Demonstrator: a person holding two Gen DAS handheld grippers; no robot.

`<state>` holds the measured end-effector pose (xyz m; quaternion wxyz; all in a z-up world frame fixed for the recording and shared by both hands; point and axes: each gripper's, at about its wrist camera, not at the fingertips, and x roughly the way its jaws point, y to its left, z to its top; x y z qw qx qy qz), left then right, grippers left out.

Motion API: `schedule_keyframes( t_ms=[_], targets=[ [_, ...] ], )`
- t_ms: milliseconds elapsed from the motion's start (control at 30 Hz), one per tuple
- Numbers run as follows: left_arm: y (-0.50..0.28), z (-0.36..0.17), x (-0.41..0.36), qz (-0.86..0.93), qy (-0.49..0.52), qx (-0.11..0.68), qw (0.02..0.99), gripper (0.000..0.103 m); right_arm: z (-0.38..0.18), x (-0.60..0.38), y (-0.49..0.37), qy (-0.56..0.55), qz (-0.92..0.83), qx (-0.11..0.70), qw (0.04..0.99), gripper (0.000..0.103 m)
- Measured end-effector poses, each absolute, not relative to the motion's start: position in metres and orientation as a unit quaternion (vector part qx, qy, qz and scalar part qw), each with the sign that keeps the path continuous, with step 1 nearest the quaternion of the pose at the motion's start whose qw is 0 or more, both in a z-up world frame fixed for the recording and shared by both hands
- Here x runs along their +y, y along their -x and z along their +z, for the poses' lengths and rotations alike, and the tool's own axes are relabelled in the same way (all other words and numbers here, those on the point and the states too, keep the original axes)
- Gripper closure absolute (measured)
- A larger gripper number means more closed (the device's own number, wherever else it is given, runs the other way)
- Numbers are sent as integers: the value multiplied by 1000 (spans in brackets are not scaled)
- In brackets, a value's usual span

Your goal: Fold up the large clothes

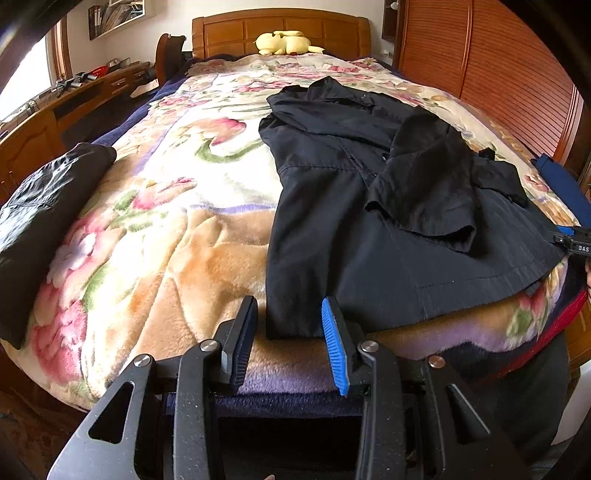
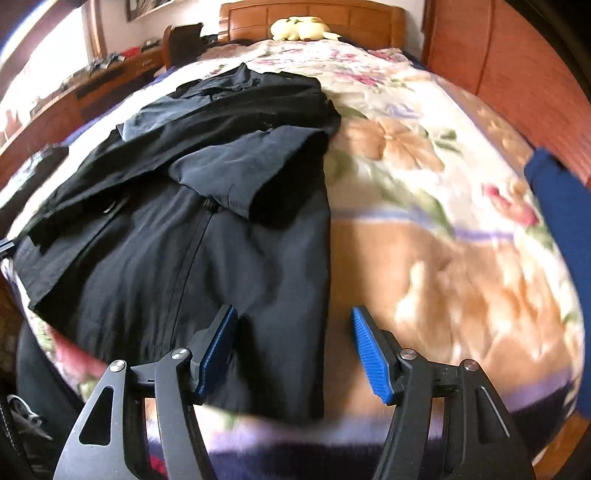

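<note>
A bedroom is shown, with a wide bed covered by a plush floral blanket [image 1: 177, 236] that fills most of both views.

Nearest the cameras, at the foot edge of the bed, the left gripper [image 1: 290, 338] is held with its jaws apart; the near left corner of the hem of a black coat [image 1: 332, 236] lies between the blue pads, but the pads are not seen pressing on it. The right gripper [image 2: 293, 349] is likewise held with its jaws spread, wider than the left; the coat's right edge runs between them, and no fabric is pinched. The right-wrist view is smeared by motion blur.

The black coat is spread lengthwise on the blanket, hem toward the foot of the bed and collar toward the headboard. A sleeve [image 1: 424, 184] is folded across its front, and a zip or placket line is visible down the middle.

To the left, on the blanket's edge, a folded dark garment [image 1: 48, 206] is laid well apart from the coat. At the right edge of the bed a blue item [image 2: 561, 229] is seen, only partly in frame.

Further back, a yellow plush toy [image 1: 284, 42] rests against the wooden headboard [image 1: 229, 31]. A wooden desk [image 1: 74, 96] with small clutter stands along the left wall, and slatted wooden panelling [image 1: 498, 66] is on the right.
</note>
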<state>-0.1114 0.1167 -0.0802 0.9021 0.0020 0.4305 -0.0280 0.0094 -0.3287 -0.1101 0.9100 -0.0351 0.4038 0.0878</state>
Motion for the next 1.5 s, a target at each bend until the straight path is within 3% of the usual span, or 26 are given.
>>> schedule_keyframes(
  t_ms=[133, 433, 600, 700, 800, 933, 1500],
  targets=[
    [117, -76, 122, -17, 0, 425, 905, 63, -111, -331, 2, 23, 98, 401, 910, 39],
    [115, -82, 129, -21, 25, 428, 903, 59, -116, -331, 10, 10, 105, 392, 914, 54],
    [114, -80, 121, -33, 24, 417, 908, 59, -115, -327, 14, 14, 107, 383, 918, 76],
    [109, -82, 122, -45, 30, 424, 904, 84, -115, -324, 17, 9, 120, 375, 919, 89],
    [110, -74, 125, -63, 48, 417, 905, 95, -113, -324, 18, 6, 113, 365, 924, 92],
    [117, -48, 126, -52, 58, 384, 920, 99, -92, -326, 29, -7, 107, 326, 939, 94],
    [193, 115, 129, -84, 49, 191, 977, 100, 31, -339, 150, -25, 147, 145, 978, 95]
  ],
)
